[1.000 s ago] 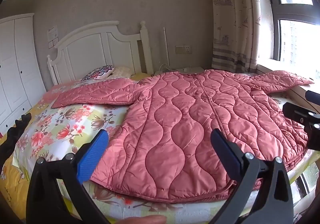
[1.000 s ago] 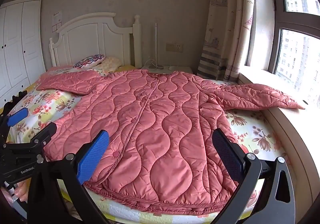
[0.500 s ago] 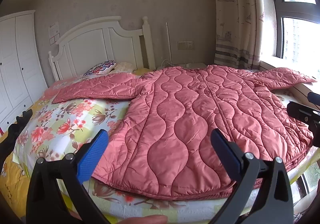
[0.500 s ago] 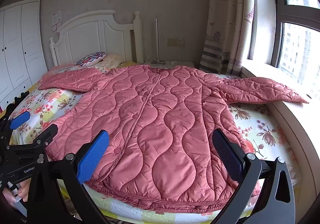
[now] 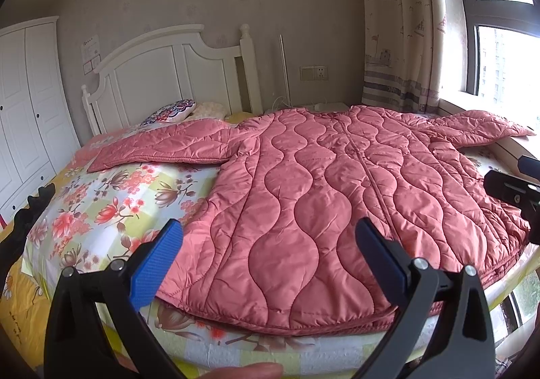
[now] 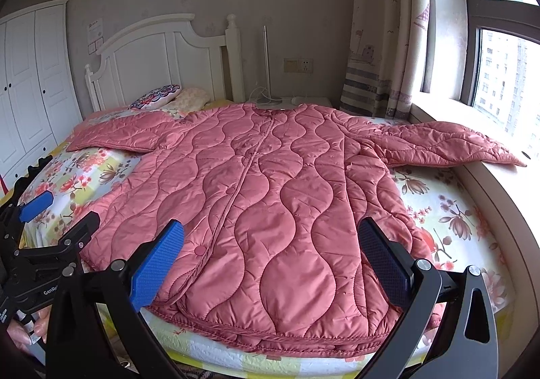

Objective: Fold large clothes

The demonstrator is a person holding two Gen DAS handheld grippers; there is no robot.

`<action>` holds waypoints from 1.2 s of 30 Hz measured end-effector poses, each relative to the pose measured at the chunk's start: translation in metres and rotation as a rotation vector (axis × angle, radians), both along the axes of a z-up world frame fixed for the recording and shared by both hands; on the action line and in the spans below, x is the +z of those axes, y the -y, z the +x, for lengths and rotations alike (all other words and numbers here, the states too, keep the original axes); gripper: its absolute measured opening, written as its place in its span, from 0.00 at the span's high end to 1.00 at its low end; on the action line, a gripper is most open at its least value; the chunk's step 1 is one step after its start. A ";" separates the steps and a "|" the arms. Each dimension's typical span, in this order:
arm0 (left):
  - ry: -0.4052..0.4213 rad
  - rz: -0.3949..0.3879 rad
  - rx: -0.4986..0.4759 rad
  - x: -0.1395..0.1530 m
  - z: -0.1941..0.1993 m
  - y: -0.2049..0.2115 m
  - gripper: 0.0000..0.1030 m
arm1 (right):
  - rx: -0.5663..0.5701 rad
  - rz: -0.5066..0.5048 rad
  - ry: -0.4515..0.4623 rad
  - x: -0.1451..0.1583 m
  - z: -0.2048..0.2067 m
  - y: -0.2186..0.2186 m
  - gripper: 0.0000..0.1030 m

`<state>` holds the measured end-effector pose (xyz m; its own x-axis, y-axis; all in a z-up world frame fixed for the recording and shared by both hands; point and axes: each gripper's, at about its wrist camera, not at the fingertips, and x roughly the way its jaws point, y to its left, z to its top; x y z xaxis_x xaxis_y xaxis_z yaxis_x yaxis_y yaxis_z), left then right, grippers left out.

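The pink quilted coat (image 6: pixel 270 196) lies flat, front up, on the bed (image 6: pixel 449 220). Left gripper (image 5: pixel 270 260) and right gripper (image 6: pixel 271 259) hover with fingers wide, empty. Best take the sleeve at ten o'clock first, pinching its cuff cleanly.

Bare bed (image 5: pixel 111 196) ahead-left of left hand-held gripper (image 5: pixel 270 260); window ledge (image 6: pixel 499 183) blocks right hand-held gripper (image 6: pixel 270 260) on its right.

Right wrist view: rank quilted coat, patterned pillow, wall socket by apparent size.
1. quilted coat, fills most of the bed
2. patterned pillow
3. wall socket
Pillow and socket sit farther back, so their true sizes are unsure.
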<state>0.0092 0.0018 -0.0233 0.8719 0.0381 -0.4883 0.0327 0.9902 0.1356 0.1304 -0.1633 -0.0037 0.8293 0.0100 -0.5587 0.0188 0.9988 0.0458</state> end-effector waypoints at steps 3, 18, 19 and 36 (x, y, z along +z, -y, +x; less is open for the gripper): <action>-0.002 0.000 -0.001 -0.002 0.000 -0.002 0.02 | -0.002 0.000 0.000 -0.001 0.000 0.000 0.04; -0.005 0.000 -0.002 -0.005 -0.001 -0.003 0.02 | -0.001 0.002 0.000 -0.005 -0.001 -0.001 0.04; -0.004 -0.001 -0.003 -0.005 -0.001 -0.003 0.02 | -0.001 0.004 0.000 -0.005 -0.002 -0.001 0.04; -0.047 -0.009 0.006 -0.012 0.005 -0.006 0.02 | -0.005 0.010 -0.029 -0.011 0.003 0.000 0.04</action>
<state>0.0143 0.0073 -0.0351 0.8477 0.0391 -0.5290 0.0325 0.9916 0.1253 0.1336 -0.1629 -0.0143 0.8130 0.0115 -0.5822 0.0255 0.9981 0.0552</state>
